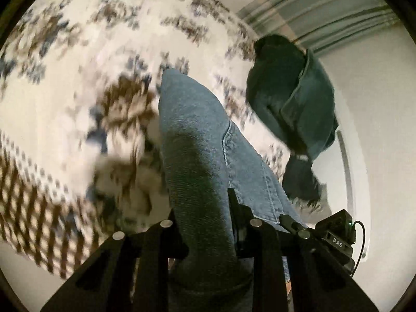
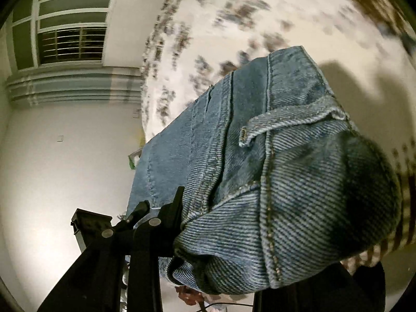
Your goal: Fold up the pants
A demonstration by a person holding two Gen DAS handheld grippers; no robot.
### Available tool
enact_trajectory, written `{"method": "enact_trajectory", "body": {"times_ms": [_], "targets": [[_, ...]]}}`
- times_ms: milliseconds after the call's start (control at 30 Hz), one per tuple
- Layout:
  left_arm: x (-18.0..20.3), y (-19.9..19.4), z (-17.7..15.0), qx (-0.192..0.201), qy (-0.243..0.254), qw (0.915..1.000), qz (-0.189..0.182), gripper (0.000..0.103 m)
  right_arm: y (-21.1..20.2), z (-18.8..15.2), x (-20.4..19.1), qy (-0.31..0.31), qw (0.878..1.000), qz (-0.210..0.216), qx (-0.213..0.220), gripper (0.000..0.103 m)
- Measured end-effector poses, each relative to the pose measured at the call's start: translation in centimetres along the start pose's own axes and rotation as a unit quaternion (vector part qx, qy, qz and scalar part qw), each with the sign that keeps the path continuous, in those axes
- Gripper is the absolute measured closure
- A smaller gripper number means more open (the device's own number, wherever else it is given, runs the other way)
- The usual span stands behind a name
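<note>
Light blue denim pants [image 1: 197, 135] hang lifted above a cream patterned cover [image 1: 78, 78]. My left gripper [image 1: 202, 208] is shut on a bunched fold of the denim, which runs up between its black fingers [image 1: 231, 200]. In the right wrist view the waistband end of the pants [image 2: 299, 176], with a belt loop [image 2: 286, 124], bulges over my right gripper [image 2: 218, 234]. That gripper is shut on the denim; only its left finger [image 2: 176, 202] shows, the other being hidden under the cloth.
A dark teal garment [image 1: 291, 98] lies bunched at the cover's far right edge. Beyond it stand a pale wall [image 1: 377, 104] and a barred window [image 2: 70, 44]. A black device with a cable [image 1: 335, 231] sits beside my left gripper. The cover [image 2: 260, 26] looks blurred.
</note>
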State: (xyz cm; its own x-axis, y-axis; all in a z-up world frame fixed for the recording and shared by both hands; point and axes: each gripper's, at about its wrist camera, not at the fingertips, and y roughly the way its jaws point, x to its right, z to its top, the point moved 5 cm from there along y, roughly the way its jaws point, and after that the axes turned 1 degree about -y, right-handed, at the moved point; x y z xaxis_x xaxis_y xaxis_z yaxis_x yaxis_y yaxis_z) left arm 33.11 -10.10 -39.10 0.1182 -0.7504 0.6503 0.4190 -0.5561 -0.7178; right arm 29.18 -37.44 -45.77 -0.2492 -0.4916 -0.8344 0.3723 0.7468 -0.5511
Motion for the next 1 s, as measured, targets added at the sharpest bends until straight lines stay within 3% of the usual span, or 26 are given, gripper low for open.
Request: {"method": "enact_trajectory", "body": {"times_ms": [233, 400, 500, 733, 900, 1000], "targets": [[-1.0, -0.3, 14.1, 0.034, 0.017, 0.999, -0.022, 0.083, 7.0, 9.5, -10.9, -0.038, 0.999, 0.008, 0.026, 0.069], [-4.0, 2.6, 26.2, 0.042, 0.03, 0.9982, -0.03, 0.083, 16.2, 18.9, -17.2, -0.045, 0.998, 0.01, 0.048, 0.069], [-6.4, 5.1, 32.1, 0.045, 0.038, 0.9979, -0.028, 0.083, 22.1, 24.0, -18.7, -0.05, 0.997, 0.011, 0.051, 0.069], [-13.3, 13.5, 42.4, 0.036, 0.05, 0.9979, -0.017, 0.083, 36.1, 34.2, -18.4, -0.059, 0.997, 0.0, 0.044, 0.069], [-17.3, 18.5, 45.8, 0.026, 0.047, 0.9984, -0.019, 0.083, 43.6, 39.0, -15.8, -0.054, 0.998, -0.011, 0.035, 0.069], [-20.2, 21.5, 46.1, 0.0, 0.027, 0.9995, -0.016, 0.082, 46.7, 40.4, -13.7, -0.054, 0.998, -0.027, 0.027, 0.069]]}}
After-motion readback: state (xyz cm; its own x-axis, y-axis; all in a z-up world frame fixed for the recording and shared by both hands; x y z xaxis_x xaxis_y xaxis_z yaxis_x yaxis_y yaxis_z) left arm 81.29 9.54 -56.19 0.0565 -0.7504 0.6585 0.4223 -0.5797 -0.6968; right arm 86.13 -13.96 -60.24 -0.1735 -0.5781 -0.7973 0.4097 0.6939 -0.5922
